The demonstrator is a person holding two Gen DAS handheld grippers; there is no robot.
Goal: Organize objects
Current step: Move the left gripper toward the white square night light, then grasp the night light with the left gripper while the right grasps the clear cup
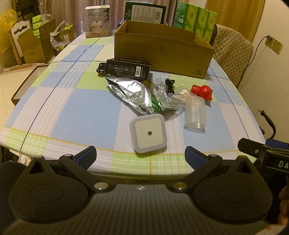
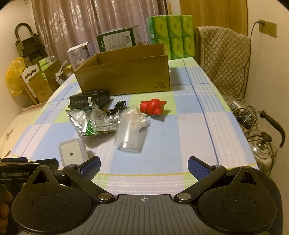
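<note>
A white square night light (image 1: 148, 133) (image 2: 72, 153) lies near the table's front edge, just ahead of my open, empty left gripper (image 1: 140, 157). A clear plastic cup (image 1: 195, 114) (image 2: 129, 132) lies on its side to its right. Behind are a silver foil bag (image 1: 130, 94) (image 2: 79, 121), a black carton (image 1: 128, 69) (image 2: 89, 99), a black cable (image 1: 169, 85) (image 2: 116, 107), cotton swabs (image 1: 184, 94) and a red toy (image 1: 202, 91) (image 2: 153, 107). An open cardboard box (image 1: 162, 52) (image 2: 124, 76) stands farther back. My right gripper (image 2: 143, 168) is open and empty at the front edge.
The table has a checked cloth (image 1: 72, 108) (image 2: 180, 135). Green tissue packs (image 2: 171, 34), a humidifier box (image 1: 97, 21) and a green carton (image 1: 144, 11) stand at the far end. A padded chair (image 2: 222, 59) and a glass kettle (image 2: 261, 144) are on the right.
</note>
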